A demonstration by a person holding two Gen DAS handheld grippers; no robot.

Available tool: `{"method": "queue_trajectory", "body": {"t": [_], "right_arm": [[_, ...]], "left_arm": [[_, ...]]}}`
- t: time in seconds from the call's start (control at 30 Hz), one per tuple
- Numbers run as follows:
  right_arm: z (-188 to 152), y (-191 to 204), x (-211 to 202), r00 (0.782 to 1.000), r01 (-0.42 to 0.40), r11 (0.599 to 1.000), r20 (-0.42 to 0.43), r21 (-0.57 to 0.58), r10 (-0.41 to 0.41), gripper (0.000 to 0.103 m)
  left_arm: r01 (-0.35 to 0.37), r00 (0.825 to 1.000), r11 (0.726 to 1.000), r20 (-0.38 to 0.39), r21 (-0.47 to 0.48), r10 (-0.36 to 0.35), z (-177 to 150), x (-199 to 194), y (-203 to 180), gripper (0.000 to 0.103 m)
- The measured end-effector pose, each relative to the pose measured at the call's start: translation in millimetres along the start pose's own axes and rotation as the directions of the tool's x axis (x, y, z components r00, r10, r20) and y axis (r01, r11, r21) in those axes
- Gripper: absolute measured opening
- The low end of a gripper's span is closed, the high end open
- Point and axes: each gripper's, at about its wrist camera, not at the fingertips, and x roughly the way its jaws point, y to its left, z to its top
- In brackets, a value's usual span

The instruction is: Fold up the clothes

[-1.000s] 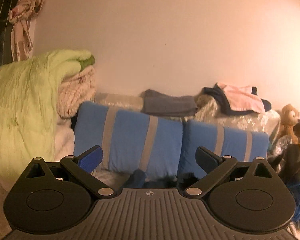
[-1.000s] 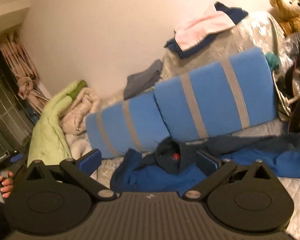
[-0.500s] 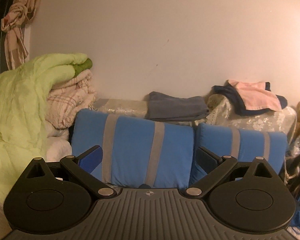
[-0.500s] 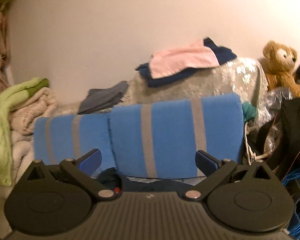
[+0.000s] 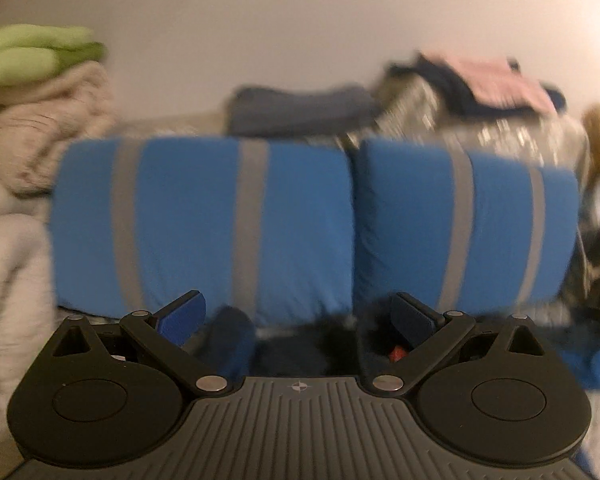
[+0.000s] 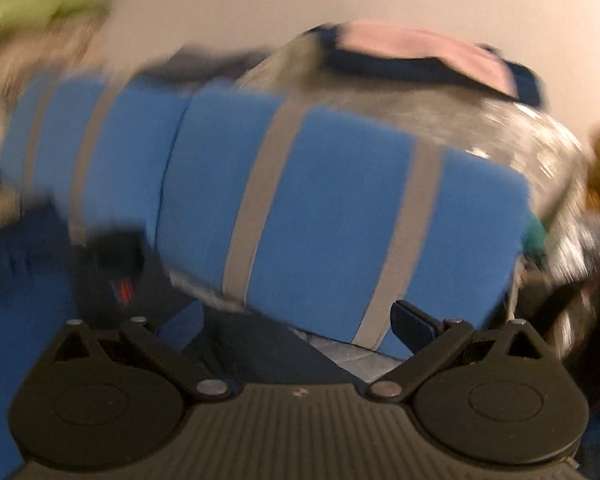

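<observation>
Both hand-held grippers point(image 5: 298, 316) point(image 6: 296, 320) gape empty; blurred blue garment point(image 6: 16, 300) apparently stretches leftward.

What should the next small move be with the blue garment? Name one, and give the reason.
Probably lower the right gripper toward the blue garment lying crumpled in front of the striped pillows. Both grippers are open and hold nothing, the left gripper included, and both views are blurred, so no fold can begin until cloth is gripped.
</observation>
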Motion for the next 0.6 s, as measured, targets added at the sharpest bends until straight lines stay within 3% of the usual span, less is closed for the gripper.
{"method": "queue_trajectory", "body": {"t": [0.1, 0.2, 0.3, 0.47, 0.6], "right_arm": [[-19.4, 33.4, 35.3, 0.999, -0.033, 0.981, -0.022, -0.193, 0.029, 0.101], [-33.2, 63.6, 65.8, 0.999, -0.048, 0.945, -0.036, -0.322, 0.039, 0.099], [-41.6, 92.3, 90.2, 0.997, -0.081, 0.908, -0.030, -0.410, 0.076, 0.095], [-54.5, 139.6, 127.4, 0.992, -0.107, 0.822, -0.003, -0.559, 0.128, 0.093], [-60.3, 162.8, 154.2, 0.989, -0.109, 0.766, 0.006, -0.633, 0.146, 0.085]], "left_arm": [[0.005, 0.999, 0.995, -0.032, 0.104, -0.001, -20.6, 36.5, -9.8, 0.102], [0.021, 0.998, 0.973, -0.061, 0.231, -0.007, -39.8, 74.7, -13.7, 0.102], [0.018, 0.996, 0.936, -0.085, 0.351, 0.012, -63.3, 109.5, -11.7, 0.101], [0.005, 0.992, 0.880, -0.114, 0.475, 0.056, -95.2, 150.7, -9.7, 0.101], [0.002, 0.991, 0.843, -0.114, 0.538, 0.070, -109.5, 167.9, -10.7, 0.101]]}}
